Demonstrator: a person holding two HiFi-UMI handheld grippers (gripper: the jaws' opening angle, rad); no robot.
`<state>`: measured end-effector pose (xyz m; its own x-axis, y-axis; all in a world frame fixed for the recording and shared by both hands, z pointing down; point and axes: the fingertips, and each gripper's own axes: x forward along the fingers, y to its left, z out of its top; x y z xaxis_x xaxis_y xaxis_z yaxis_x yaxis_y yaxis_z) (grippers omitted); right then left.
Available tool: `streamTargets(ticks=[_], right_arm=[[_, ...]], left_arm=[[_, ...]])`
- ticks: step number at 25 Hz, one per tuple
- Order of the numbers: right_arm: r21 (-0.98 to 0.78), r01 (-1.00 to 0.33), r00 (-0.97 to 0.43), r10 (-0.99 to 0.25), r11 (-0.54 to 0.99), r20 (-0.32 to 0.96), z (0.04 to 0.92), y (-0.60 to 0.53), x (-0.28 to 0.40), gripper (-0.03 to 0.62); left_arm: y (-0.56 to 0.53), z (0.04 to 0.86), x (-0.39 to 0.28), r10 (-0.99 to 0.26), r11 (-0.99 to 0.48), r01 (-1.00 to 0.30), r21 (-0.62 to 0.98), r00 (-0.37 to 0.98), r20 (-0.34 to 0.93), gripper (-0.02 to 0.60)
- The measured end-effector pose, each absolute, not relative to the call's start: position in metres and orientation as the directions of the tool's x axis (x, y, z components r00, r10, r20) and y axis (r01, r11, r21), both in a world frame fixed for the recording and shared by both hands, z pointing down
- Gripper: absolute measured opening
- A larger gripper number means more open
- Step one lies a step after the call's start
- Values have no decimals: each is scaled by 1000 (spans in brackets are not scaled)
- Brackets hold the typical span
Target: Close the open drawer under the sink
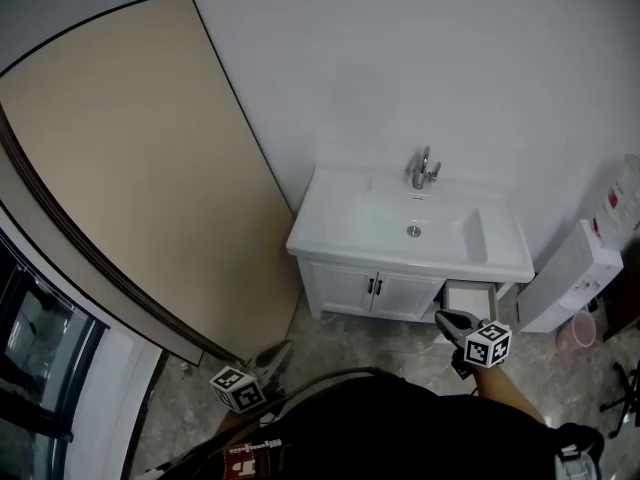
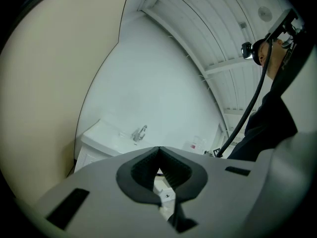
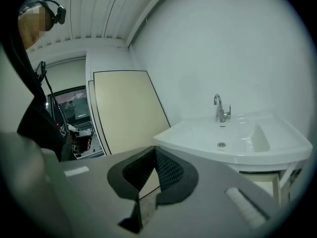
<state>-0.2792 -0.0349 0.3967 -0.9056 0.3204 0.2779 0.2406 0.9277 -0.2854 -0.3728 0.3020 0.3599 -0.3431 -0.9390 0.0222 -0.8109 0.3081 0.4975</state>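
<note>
right claw (image 1: 447,320): I see it clenched, empty
drawer (image 1: 468,299): open, near, ahead of right claw
left claw (image 1: 280,351): clenched, empty

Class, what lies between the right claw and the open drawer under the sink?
Nothing. In the head view the right claw points at the open drawer, and only floor shows in the gap between them.

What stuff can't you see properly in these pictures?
- Inside of the drawer: in the head view it is too small to tell what it holds, and the right gripper overlaps its front corner.
- Drawer in the left gripper view: almost all of it is hidden behind the left gripper, by its own body.
- White machine: in the head view the right edge cuts off its top.
</note>
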Motion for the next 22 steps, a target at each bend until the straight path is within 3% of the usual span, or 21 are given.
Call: streamTargets(ticks=[11, 22], right_arm=[[-276, 384, -867, 447, 881, 220, 375, -148, -401, 2], [-343, 298, -885, 393, 891, 249, 412, -236, -430, 2]], left_arm=[[184, 341, -437, -899, 398, -790, 466, -437, 26, 0], [98, 348, -497, -921, 369, -803, 468, -383, 69, 0]])
